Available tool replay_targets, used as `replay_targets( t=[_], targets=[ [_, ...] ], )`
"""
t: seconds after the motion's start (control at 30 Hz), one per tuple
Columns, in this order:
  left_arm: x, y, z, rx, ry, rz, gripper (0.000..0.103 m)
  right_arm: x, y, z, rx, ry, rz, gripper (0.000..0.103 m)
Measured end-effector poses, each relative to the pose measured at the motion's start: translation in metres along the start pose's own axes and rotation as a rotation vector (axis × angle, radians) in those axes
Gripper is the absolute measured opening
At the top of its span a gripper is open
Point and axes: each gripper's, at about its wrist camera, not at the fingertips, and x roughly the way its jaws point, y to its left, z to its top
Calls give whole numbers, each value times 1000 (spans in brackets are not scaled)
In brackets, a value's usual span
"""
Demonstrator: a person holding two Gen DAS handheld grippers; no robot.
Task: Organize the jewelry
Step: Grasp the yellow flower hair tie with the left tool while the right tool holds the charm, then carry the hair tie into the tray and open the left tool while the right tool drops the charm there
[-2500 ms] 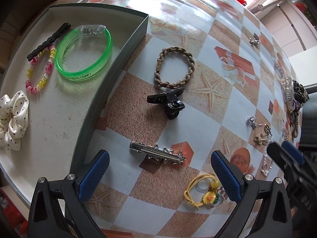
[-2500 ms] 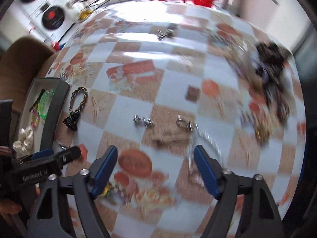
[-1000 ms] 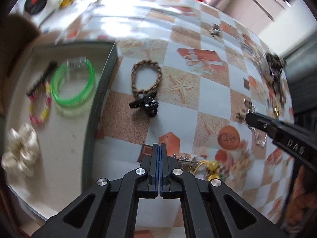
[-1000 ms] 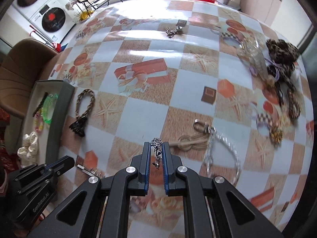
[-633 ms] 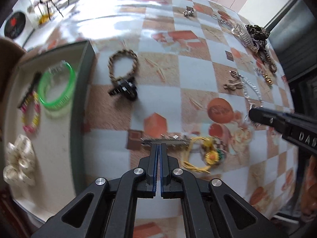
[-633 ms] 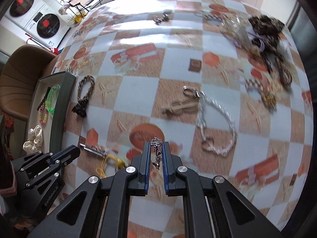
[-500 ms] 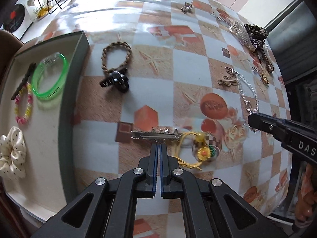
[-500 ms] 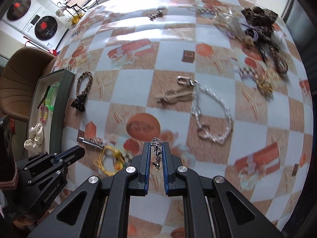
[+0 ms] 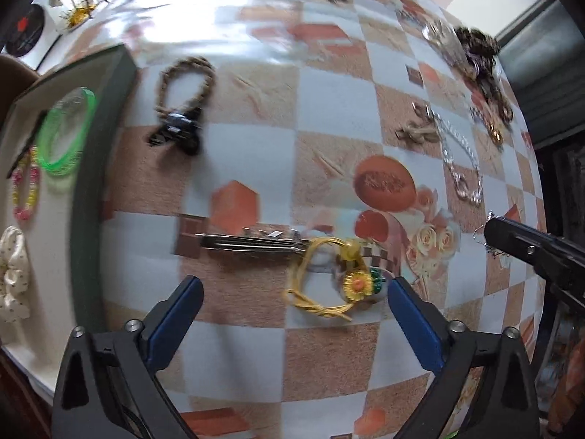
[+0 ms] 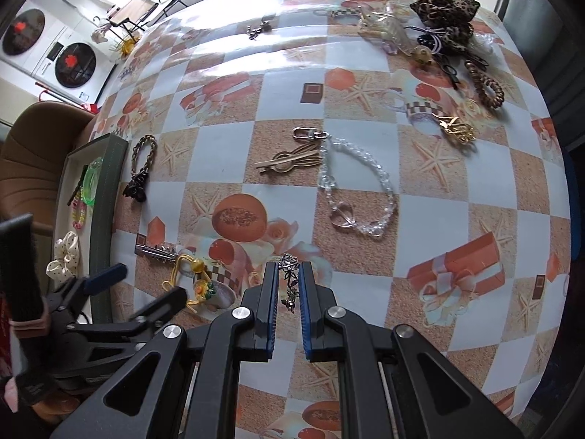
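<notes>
My left gripper (image 9: 292,289) is open and empty, just above the table. A silver hair clip (image 9: 252,243) and a yellow cord bracelet with a sunflower charm (image 9: 329,281) lie between and just beyond its fingers. My right gripper (image 10: 289,274) is shut on a small silver charm (image 10: 289,265); its tip also shows in the left wrist view (image 9: 512,241). The green tray (image 9: 98,190) at the left holds a green bangle (image 9: 65,135), a bead bracelet (image 9: 25,190) and a white scrunchie (image 9: 12,274).
A braided bracelet (image 9: 186,84) and a black claw clip (image 9: 175,130) lie near the tray. A gold clip (image 10: 289,161), a crystal bead chain (image 10: 362,194) and a pile of hair ties and scrunchies (image 10: 446,33) lie farther right. A brown chair (image 10: 33,168) stands left.
My left gripper has opened from shut, with the silver clip and the yellow bracelet in front of it. My right gripper stays shut on the charm and has shifted a little.
</notes>
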Motion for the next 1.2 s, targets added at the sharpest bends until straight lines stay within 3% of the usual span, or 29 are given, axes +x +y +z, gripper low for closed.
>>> replay_targets(
  t=[0.13,0.27,0.4,0.47,0.53,0.93,1.2],
  targets=[
    [24,-18,0,42,4,35,92,0,-6,-4,13,5,-7,12],
    [36,-30,0,71,-17,86,62,0,-10,-9,27,12,-10,12],
    [47,-29,0,69,-20,77,52,0,-11,-12,42,15,-10,12],
    [53,-29,0,76,-26,74,25,0,-11,-13,44,15,-11,12],
    [56,-29,1,74,-19,54,14,0,-11,-14,47,16,-13,12],
    [44,-9,9,3,-38,-98,11,-8,1,-14,46,11,0,12],
    [-18,6,14,-28,-79,-126,11,-14,22,-11,19,2,12,12]
  ],
)
